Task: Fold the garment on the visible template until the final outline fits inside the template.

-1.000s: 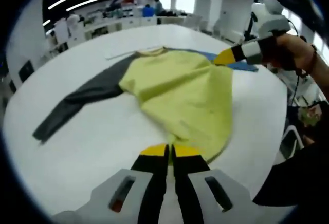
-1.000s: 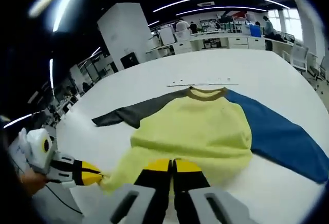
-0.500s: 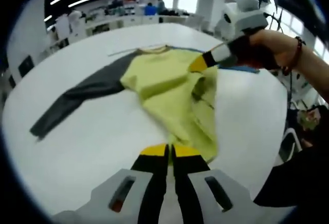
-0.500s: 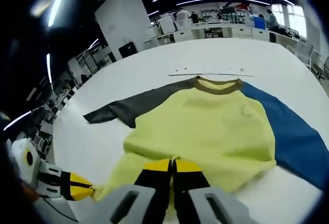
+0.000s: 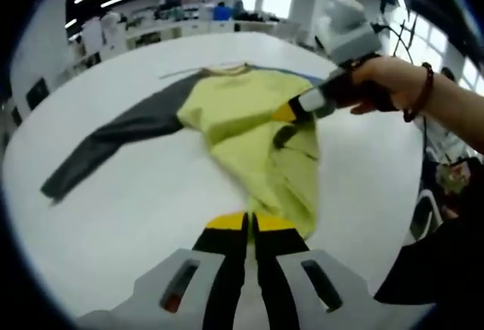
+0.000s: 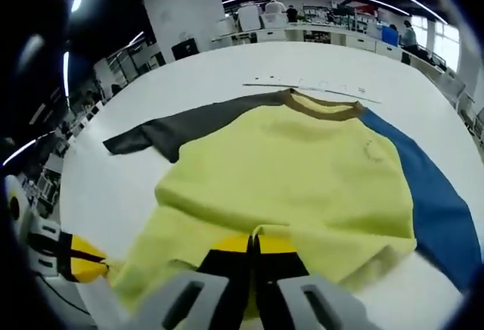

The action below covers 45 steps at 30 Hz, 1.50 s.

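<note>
Garment: spread on surface, collar at far side, one sleeve out left, the other out right. Right gripper: over garment's right half. Left gripper: at near left hem corner. Desks: behind surface.

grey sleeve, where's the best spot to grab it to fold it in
Grip the grey sleeve at its cuff end, coming in low from the outer side along the table. It lies flat and straight out from the yellow body, so the free tip is likely easiest to pinch and carry across.
</note>
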Available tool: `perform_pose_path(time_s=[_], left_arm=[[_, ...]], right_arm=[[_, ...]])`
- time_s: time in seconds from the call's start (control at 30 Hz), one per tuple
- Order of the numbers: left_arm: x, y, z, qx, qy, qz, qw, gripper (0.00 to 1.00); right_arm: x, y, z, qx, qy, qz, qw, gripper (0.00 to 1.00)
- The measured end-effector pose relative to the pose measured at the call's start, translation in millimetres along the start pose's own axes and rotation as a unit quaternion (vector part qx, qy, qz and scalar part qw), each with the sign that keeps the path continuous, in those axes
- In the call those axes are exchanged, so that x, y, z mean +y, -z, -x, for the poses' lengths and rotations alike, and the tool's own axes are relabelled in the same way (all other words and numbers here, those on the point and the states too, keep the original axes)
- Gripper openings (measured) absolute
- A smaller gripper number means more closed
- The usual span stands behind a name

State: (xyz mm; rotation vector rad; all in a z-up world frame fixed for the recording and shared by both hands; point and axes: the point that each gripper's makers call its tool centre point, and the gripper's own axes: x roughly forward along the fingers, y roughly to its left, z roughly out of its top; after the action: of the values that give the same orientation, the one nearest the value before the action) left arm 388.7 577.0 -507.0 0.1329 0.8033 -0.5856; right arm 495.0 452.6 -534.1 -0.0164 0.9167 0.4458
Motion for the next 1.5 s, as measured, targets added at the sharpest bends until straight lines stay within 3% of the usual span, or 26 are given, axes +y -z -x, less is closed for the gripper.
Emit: perform_pose_path(time_s=[0.23, 0.4, 0.57, 0.77, 1.07, 1.5], left_arm=[[-0.8, 2.0, 1, 0.0, -0.001, 0.006, 1.0, 0.0], [-0.7, 1.7, 2, -0.001, -0.002, 0.007, 1.0, 0.0], [-1.5, 1.9, 2, -0.001, -0.005, 0.005, 1.0, 0.0], [-3.8, 1.5, 2, -0.003, -0.006, 0.003, 1.0, 0.0], [-6.1, 1.4, 3, -0.003, -0.008, 0.007, 0.9999, 0.0], [-6.2, 3.0, 4, 0.0, -0.009, 0.006, 0.9999, 0.0]], right_arm=[[0, -3.0, 5, -0.011, -0.001, 0.007, 0.9999, 0.0], [-4, -13.4, 28, -0.044, 0.018, -0.011, 0.9988, 0.22], [-7, -10.1, 49, -0.058, 0.028, -0.024, 0.9976, 0.3], [-4, 15.5, 61, -0.048, 0.026, -0.048, 0.9973, 0.3], [7, 51.3, 56, -0.026, 0.007, -0.089, 0.9957, 0.28], [15, 64.1, 50, -0.027, -0.01, -0.123, 0.9919, 0.18]])
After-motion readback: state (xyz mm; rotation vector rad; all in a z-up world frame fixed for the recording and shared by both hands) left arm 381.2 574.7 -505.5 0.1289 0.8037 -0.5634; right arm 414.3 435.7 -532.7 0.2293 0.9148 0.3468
